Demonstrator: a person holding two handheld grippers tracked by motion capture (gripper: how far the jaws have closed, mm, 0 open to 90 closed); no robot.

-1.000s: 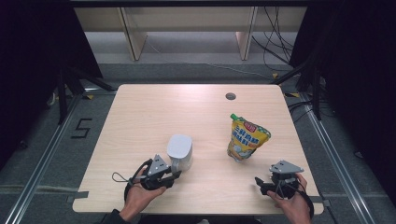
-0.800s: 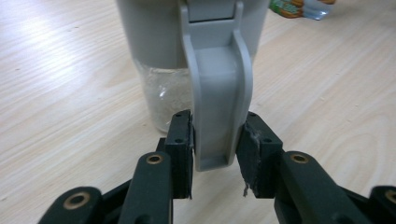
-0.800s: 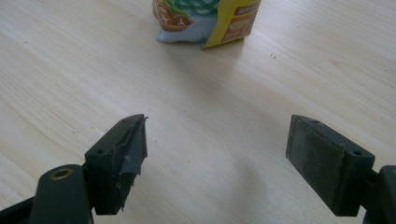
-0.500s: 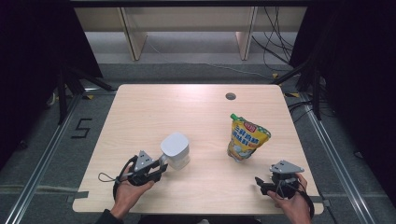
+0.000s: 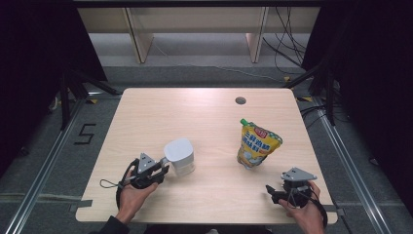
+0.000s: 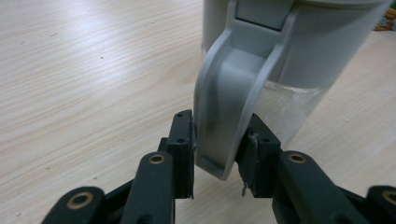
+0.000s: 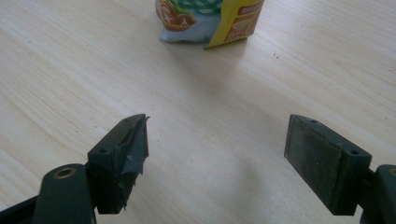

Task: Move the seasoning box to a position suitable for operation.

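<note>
A clear pitcher (image 5: pixel 179 155) with a white lid stands on the wooden table (image 5: pixel 204 112), left of centre. Its grey handle (image 6: pixel 229 102) sits between the black pads of my left gripper (image 5: pixel 164 165), which is shut on the handle's lower end (image 6: pixel 219 144). A yellow spouted drink pouch (image 5: pixel 258 144) stands upright at the right. My right gripper (image 5: pixel 272 191) rests near the front right edge, short of the pouch (image 7: pixel 205 14), jaws open over bare wood (image 7: pixel 217 140).
A round cable hole (image 5: pixel 240 101) lies near the table's far edge. Wooden furniture legs and cables stand on the floor beyond the table. Metal rails run along both sides.
My left gripper has slid left along the table, and the pitcher it grips by the handle has shifted a little left with it. The right gripper and pouch have not moved.
</note>
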